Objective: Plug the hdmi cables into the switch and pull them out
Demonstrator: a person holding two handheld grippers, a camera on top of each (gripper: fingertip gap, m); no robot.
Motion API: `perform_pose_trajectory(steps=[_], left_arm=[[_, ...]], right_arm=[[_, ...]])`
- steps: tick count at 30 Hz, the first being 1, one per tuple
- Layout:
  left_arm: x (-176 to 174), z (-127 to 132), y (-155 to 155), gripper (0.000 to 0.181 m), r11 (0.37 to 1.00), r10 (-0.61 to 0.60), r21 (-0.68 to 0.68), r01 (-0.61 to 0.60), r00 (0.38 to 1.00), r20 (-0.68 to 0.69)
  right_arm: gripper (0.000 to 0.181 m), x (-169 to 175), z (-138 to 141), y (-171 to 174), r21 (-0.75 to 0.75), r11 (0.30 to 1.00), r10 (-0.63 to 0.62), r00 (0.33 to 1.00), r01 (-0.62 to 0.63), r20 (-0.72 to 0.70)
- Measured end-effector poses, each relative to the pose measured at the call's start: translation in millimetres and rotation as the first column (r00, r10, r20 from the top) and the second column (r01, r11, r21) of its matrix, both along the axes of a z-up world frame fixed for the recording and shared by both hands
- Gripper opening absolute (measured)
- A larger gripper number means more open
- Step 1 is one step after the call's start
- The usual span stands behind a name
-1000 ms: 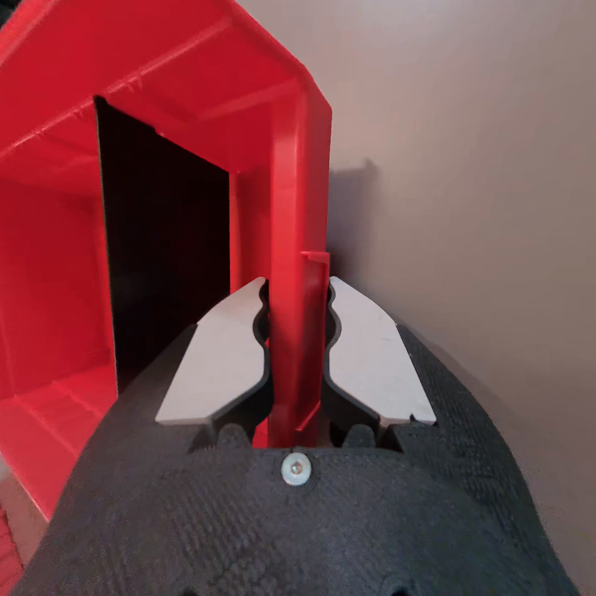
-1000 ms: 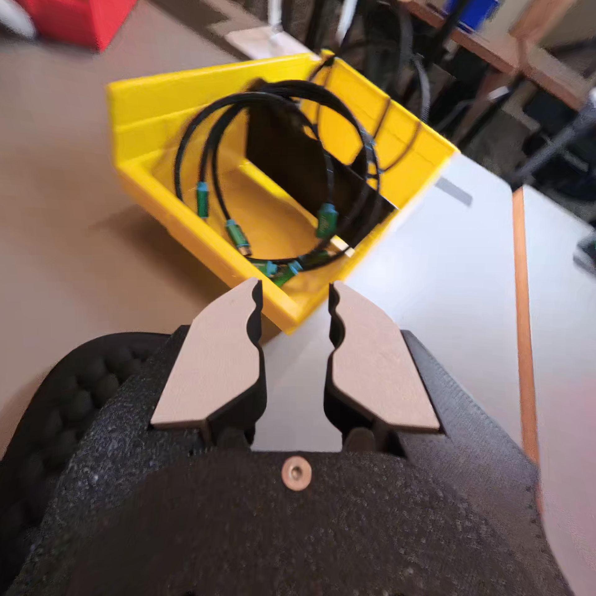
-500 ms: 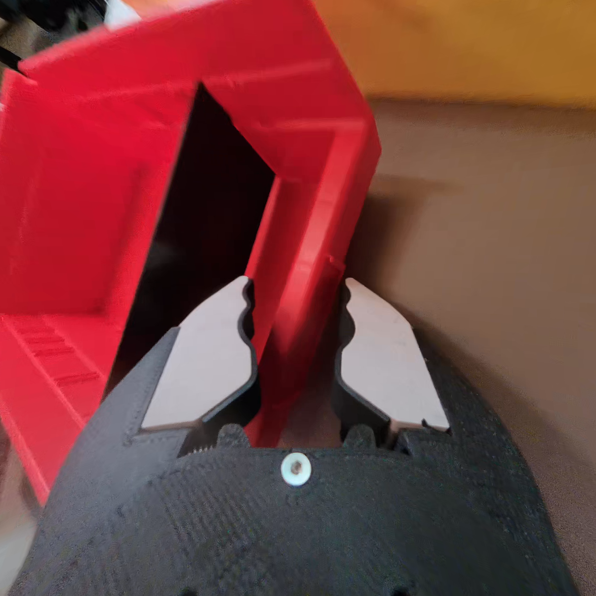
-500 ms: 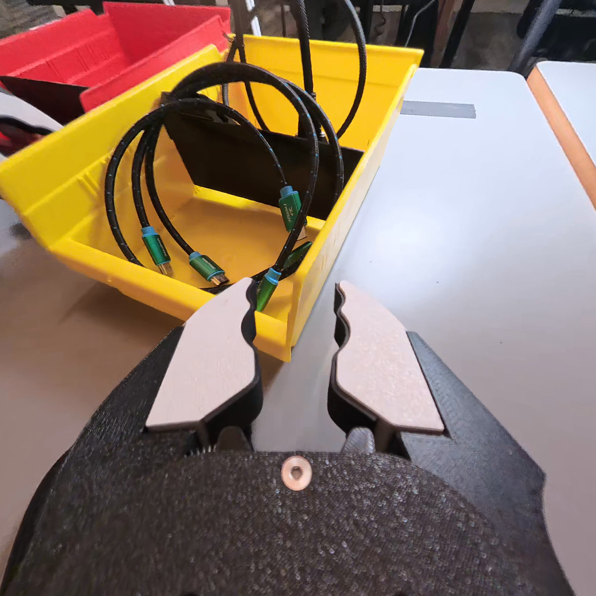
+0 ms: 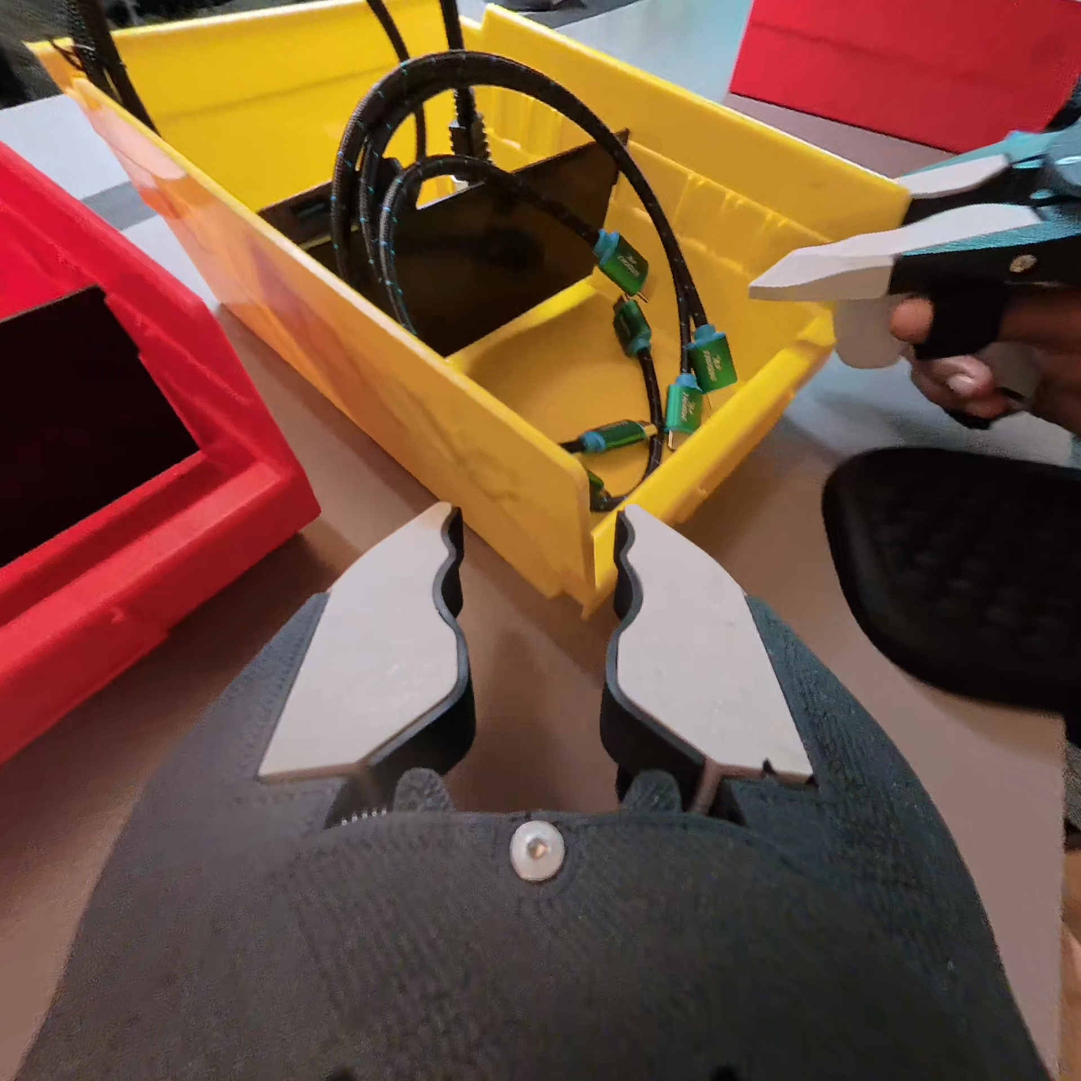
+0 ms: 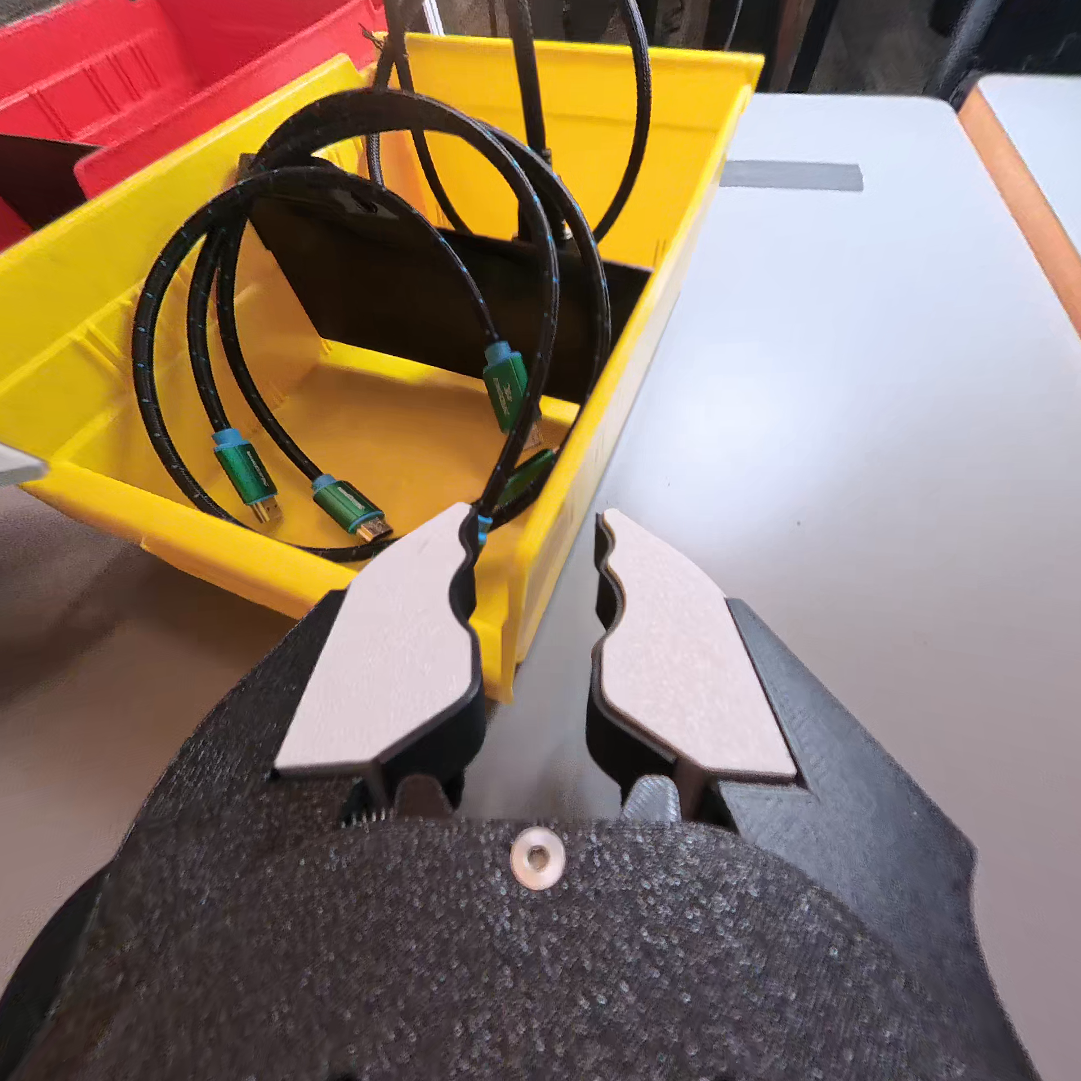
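Two grippers stood empty, each with its jaws spread and nothing between them. The left gripper (image 5: 535, 529) hung just short of the near corner of the yellow bin (image 5: 409, 374), its jaws framing that corner without touching it. The right gripper (image 6: 532, 526) sat at the bin's other front corner, its left finger overlapping the front rim and the right one over the grey table (image 6: 848, 409) beside the bin. That placing read as a readying stance: both tools faced the open front of the bin, where the cable ends lay within reach.

Inside the bin, the hdmi cables (image 6: 175, 374), black braided with green plugs, curled up from behind a black divider (image 6: 398, 304) and drooped forward, so their plugs (image 6: 245, 474) rested loose on the yellow floor in the front part. They were probably fixed at the rear, which would explain the arching loops. The switch was likely the dark block behind the divider, though it was too shadowed to tell.

The left wrist view alone showed the right gripper (image 5: 842, 234) from the side, held by a hand (image 5: 965, 351) just beyond the bin's far wall, and a black mesh pad (image 5: 959, 573) near that side. It also showed a red bin (image 5: 146, 468) close beside the yellow bin. The right wrist view alone showed the strip of grey tape (image 6: 789, 175) on the table past the bin, and two plugs lying clear and separate.
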State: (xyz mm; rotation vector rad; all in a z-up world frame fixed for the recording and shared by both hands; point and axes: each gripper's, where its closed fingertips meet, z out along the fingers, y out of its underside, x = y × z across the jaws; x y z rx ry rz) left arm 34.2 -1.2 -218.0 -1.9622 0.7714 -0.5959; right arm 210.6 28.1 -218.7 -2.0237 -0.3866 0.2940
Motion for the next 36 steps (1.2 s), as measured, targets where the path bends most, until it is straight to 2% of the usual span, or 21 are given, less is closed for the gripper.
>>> perform_pose_trajectory(steps=[3,6,11,17,19,20,25,27,30,33,36], left_arm=[[7.0,-5.2,14.3,0.051,0.998,0.068,0.016,-0.068,0.998,-0.016],[11.3,-4.9,21.0,0.045,0.993,0.114,0.008,-0.114,0.993,0.037],[8.4,-1.7,28.2,0.040,0.981,0.190,0.008,-0.193,0.973,0.127],[3.8,2.1,36.8,0.033,0.967,0.243,0.042,-0.252,0.957,0.157],[2.7,2.3,38.9,0.031,0.964,0.254,0.041,-0.263,0.955,0.153],[2.2,2.6,39.3,0.031,0.964,0.253,0.044,-0.262,0.956,0.147],[1.0,6.9,35.9,0.028,0.967,0.238,0.069,-0.246,0.965,0.109],[0.3,16.1,31.9,0.026,0.965,0.229,0.102,-0.241,0.967,0.113],[1.1,40.0,24.0,0.025,0.957,0.209,0.177,-0.229,0.970,0.126],[-4.3,77.4,13.4,0.025,0.940,0.198,0.253,-0.231,0.969,0.148],[-26.5,118.9,2.0,0.025,0.907,0.223,0.326,-0.268,0.960,0.167]], right_arm=[[0.034,-5.6,5.9,6.0,-0.004,1.000,0.017,0.999,-0.017,0.032],[0.031,-4.5,6.5,10.5,-0.013,1.000,0.008,0.999,-0.007,0.039],[0.033,-7.2,6.4,13.9,0.000,1.000,-0.023,0.999,0.023,0.027],[0.036,-10.6,6.3,17.8,0.015,0.998,-0.065,0.998,0.065,0.024],[0.026,-6.7,7.8,18.9,0.021,0.996,-0.088,0.996,0.088,0.035],[0.012,-1.1,10.4,19.9,0.038,0.993,-0.114,0.992,0.112,0.050],[0.010,-0.9,13.1,13.7,0.048,0.992,-0.122,0.992,0.120,0.038],[0.010,-1.8,20.1,6.1,0.065,0.990,-0.124,0.991,0.122,0.039],[0.011,-0.5,45.0,-5.9,0.135,0.981,-0.147,0.988,0.141,0.040],[0.011,-4.5,82.5,-16.3,0.206,0.969,-0.145,0.989,0.134,0.036],[0.012,-24.8,124.3,-24.2,0.280,0.956,-0.100,0.995,0.092,0.017]])
